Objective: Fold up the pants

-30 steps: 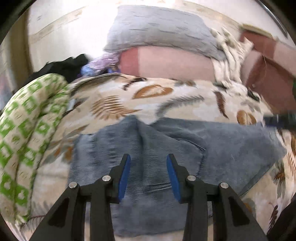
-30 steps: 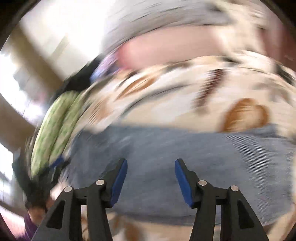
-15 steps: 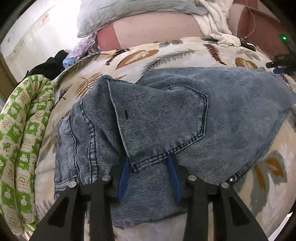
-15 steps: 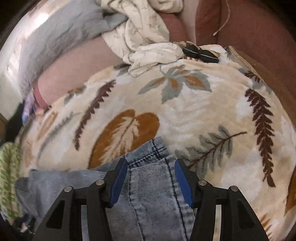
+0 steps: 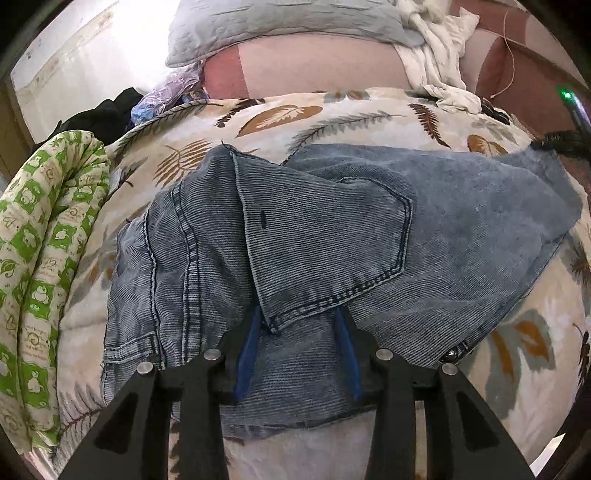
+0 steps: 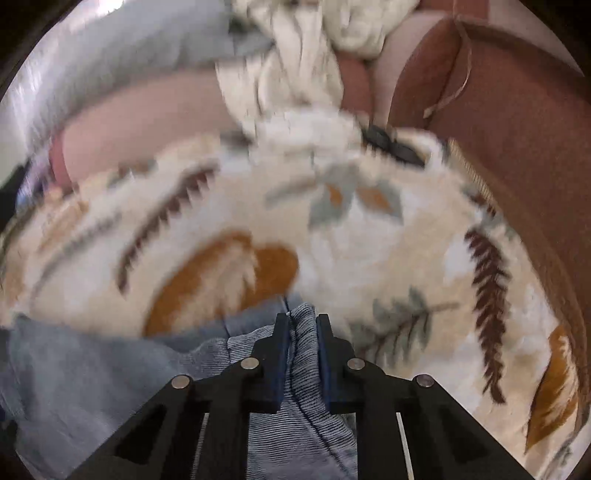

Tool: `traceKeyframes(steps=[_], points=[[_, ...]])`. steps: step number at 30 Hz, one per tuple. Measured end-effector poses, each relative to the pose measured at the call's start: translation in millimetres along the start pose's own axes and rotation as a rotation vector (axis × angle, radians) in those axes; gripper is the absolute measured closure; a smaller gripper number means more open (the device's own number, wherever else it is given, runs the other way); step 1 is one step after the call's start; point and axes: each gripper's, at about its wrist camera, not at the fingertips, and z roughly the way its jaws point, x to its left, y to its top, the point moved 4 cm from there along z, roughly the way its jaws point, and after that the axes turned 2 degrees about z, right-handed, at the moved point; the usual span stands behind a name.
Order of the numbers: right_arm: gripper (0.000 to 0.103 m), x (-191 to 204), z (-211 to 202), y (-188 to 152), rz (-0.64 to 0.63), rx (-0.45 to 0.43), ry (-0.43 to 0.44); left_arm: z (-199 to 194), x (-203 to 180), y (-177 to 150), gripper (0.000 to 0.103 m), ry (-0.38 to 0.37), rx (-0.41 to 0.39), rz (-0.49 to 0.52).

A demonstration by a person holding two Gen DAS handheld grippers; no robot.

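Blue denim pants (image 5: pixel 325 236) lie bunched on a leaf-print blanket (image 5: pixel 280 114), back pocket up. My left gripper (image 5: pixel 299 332) is open, its blue-padded fingers straddling the lower corner of the pocket fold, pushed partly under the cloth. In the right wrist view my right gripper (image 6: pixel 300 332) is shut on a seamed edge of the pants (image 6: pixel 301 369), at the far right corner of the garment. The right gripper also shows in the left wrist view (image 5: pixel 561 142), at the pants' far right corner.
A rolled green-and-white quilt (image 5: pixel 48 251) lies along the left. A grey pillow (image 5: pixel 280 29), a pink cushion (image 5: pixel 314 70) and crumpled white cloth (image 5: pixel 439 62) sit at the back. Brown upholstery (image 6: pixel 517 122) rises on the right. Dark sunglasses (image 6: pixel 391 144) lie near the white cloth.
My right gripper has closed on the pants' edge, having been open half a second ago. My left gripper came down onto the pants a second ago and now stays open around the pocket fold.
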Motion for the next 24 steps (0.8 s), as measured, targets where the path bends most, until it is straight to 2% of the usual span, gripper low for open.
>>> traceKeyframes(steps=[2, 5, 10, 12, 15, 17, 19, 20, 22, 23, 24], points=[[0.088, 0.9, -9.0, 7.5, 0.01, -0.06, 0.003, 0.1, -0.3, 0.0, 0.06, 0.002, -0.003, 0.003], [0.088, -6.0, -0.6, 11.6, 0.039, -0.096, -0.021, 0.1, 0.9, 0.2, 0.06, -0.007, -0.005, -0.005], [0.088, -18.9, 51.2, -2.3, 0.053, 0.019, -0.04, 0.5, -0.2, 0.2, 0.06, -0.004, -0.001, 0.002], [0.087, -16.5, 55.2, -2.9, 0.038, 0.016, -0.054, 0.2, -0.2, 0.0, 0.06, -0.007, -0.001, -0.002], [0.073, -11.8, 46.0, 1.3, 0.027, 0.017, -0.098, -1.5, 1.9, -0.4, 0.06, -0.028, -0.003, -0.023], [0.044, -6.1, 30.7, 4.5, 0.022, -0.012, -0.126, -5.6, 4.7, 0.6, 0.06, -0.047, -0.013, -0.045], [0.04, 7.8, 4.6, 8.7, -0.025, -0.1, -0.143, -13.6, 8.4, 3.8, 0.06, -0.071, -0.038, -0.071], [0.04, 15.9, -6.1, 10.6, -0.048, -0.132, -0.136, -18.5, 10.1, 6.5, 0.06, -0.082, -0.055, -0.082], [0.039, 39.2, -28.5, 12.8, -0.083, -0.185, -0.071, -31.2, 15.2, 14.3, 0.06, -0.071, -0.105, -0.09], [0.039, 52.0, -37.0, 12.1, -0.084, -0.193, 0.001, -35.1, 18.7, 16.9, 0.06, -0.046, -0.123, -0.089], [0.039, 69.8, -45.2, 9.0, -0.084, -0.181, 0.109, -40.1, 25.8, 19.8, 0.06, 0.01, -0.147, -0.09]])
